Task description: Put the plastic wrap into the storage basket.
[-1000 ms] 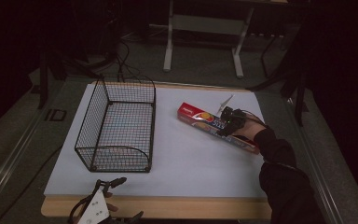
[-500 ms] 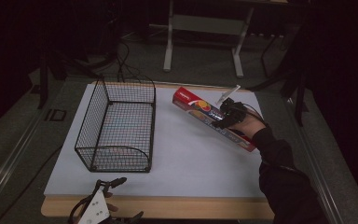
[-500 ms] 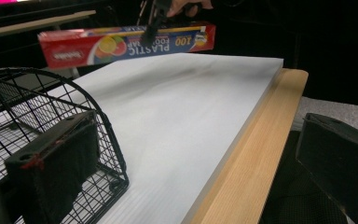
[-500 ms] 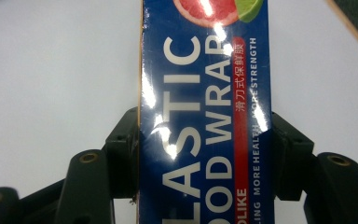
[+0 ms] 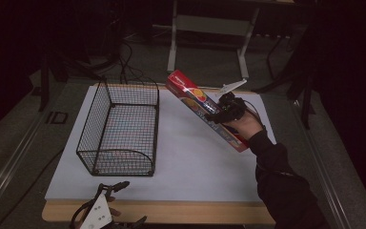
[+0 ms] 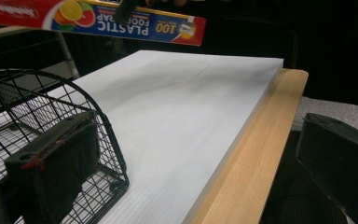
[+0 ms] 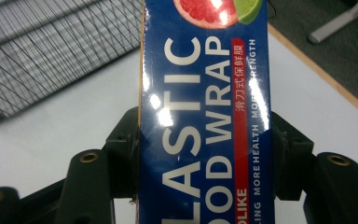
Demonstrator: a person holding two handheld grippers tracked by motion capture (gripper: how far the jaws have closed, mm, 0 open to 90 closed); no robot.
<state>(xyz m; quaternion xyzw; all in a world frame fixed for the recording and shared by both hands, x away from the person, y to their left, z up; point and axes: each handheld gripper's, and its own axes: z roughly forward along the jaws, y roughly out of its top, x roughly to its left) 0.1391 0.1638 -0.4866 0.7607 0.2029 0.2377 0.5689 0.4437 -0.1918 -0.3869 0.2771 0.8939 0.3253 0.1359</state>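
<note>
Dark room all round, with a white sheet point(image 5: 190, 162) covering a wooden counter point(image 5: 171, 212) under the camera. Above that sheet, to the right of the wire basket point(image 5: 119, 129), a long box of plastic food wrap point(image 5: 195, 102) is held off the surface, tilted so its red end points up and toward the basket's far right corner while its other end sits lower, by the person's wrist. The right tool point(image 5: 225, 110) is clamped on the box around its middle; in the right gripper view the two black jaws press against both long edges of the blue box point(image 7: 205, 116). The basket stands empty on the left part of the sheet, apart from the box. Nearer than the basket, at the counter's front edge, the left tool point(image 5: 116, 187) rests with its jaws spread apart and nothing between them; its view looks past the basket's rounded front point(image 6: 74, 140) toward the raised box point(image 6: 98, 21).
</note>
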